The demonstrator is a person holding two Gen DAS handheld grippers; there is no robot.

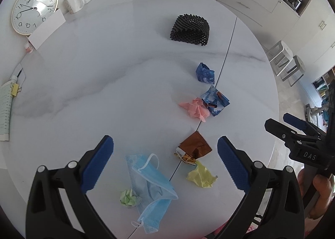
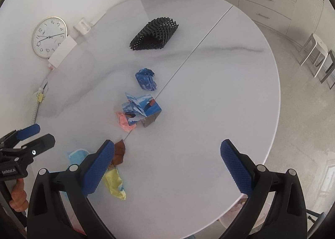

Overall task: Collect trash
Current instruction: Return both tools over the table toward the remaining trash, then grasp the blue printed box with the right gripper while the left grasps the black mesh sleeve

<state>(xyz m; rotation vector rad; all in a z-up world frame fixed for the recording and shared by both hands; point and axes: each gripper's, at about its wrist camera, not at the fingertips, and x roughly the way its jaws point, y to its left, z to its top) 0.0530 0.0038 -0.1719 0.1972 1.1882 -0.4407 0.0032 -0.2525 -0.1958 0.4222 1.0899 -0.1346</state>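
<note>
The left gripper [image 1: 165,163], black with blue ribbed pads, hangs over the near edge of the round white marble table [image 1: 104,75], jaws spread wide with nothing between them. Beneath it lie a crumpled light-blue face mask [image 1: 152,188] and, touching the mask's edge, a small green paper ball [image 1: 128,197]. Just right of these sit a brown snack wrapper [image 1: 193,147] and a crumpled yellow paper [image 1: 202,177]. The right gripper [image 2: 167,165] hovers beside it, equally wide open and empty. Farther up the table's seam, a pink paper wad [image 1: 194,108] touches a blue printed wrapper [image 1: 215,100]; another blue crumpled wrapper [image 1: 205,73] lies beyond. A black lattice basket [image 1: 190,29] rests on its side towards the far edge.
</note>
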